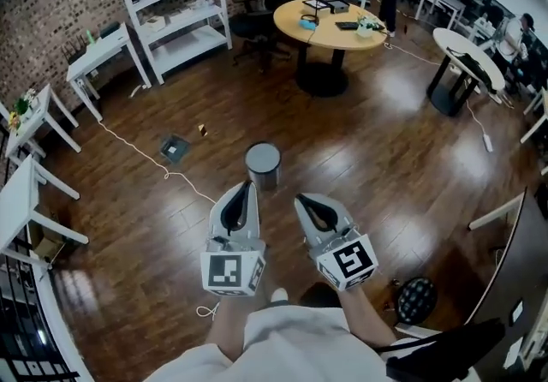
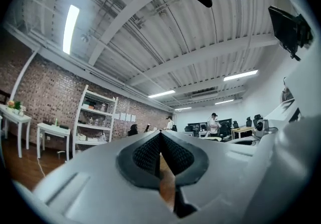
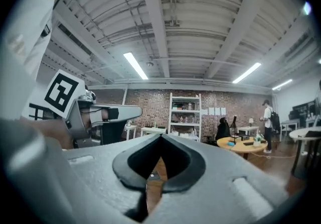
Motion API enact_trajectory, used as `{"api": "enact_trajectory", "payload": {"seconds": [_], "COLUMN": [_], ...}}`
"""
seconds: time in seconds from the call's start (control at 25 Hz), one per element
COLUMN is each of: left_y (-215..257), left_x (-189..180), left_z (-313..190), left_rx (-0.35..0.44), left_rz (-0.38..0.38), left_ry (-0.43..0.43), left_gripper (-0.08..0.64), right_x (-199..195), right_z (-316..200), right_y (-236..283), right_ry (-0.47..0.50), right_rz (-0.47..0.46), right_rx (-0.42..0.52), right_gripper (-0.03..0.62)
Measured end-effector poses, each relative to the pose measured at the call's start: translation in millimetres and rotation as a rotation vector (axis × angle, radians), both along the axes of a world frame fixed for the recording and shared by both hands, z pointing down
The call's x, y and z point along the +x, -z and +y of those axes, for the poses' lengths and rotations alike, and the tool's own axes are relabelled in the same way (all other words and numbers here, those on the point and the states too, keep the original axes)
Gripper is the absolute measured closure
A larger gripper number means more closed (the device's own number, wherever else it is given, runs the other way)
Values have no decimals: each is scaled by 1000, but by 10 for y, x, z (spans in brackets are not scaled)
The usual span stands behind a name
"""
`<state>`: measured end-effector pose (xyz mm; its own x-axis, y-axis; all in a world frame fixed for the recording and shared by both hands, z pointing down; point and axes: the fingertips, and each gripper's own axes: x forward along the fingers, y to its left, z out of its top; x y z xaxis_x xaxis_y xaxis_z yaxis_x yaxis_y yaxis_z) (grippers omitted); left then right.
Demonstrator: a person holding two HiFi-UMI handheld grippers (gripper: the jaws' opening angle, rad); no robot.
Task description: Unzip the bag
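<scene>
Above wood floor [image 1: 385, 166]: left gripper [image 1: 247, 185], right gripper [image 1: 300, 198], fingers fully closed, holding nothing.

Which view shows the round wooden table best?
The head view: the round table is whole, seen from above. The right gripper view shows it small and side-on; the left gripper view does not show it clearly.

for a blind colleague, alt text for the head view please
The left gripper and right gripper, both shut and empty, are held side by side over a wood floor. A grey cylinder stands just ahead; no bag is visible.
</scene>
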<state>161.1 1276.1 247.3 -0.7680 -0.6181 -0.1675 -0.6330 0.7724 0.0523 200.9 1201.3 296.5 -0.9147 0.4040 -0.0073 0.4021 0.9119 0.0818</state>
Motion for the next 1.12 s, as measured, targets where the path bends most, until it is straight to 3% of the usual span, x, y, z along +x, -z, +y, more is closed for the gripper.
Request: {"api": "enact_trajectory", "payload": {"seconds": [0.12, 0.48, 0.72, 1.12], "left_y": [-117, -103, -100, -386], "left_x": [-341, -1184, -1253, -1560], "left_z": [-536, -2926, -4290, -6170], "left_rx": [-11, -5, -16, -45], "left_rz": [13, 8, 6, 45], "left_ry": [-74, -338, -513, -769], "left_gripper": [545, 545, 545, 545], "right_x": [-303, -984, -962, -1202], "right_z": [-539, -2799, -4099, -5737], "right_y": [-69, 240, 345, -27], "right_ry": [-70, -346, -543, -780], "right_rz": [40, -40, -62, -14], "right_rx": [-48, -20, -16, -66], "right_gripper": [604, 604, 604, 604]}}
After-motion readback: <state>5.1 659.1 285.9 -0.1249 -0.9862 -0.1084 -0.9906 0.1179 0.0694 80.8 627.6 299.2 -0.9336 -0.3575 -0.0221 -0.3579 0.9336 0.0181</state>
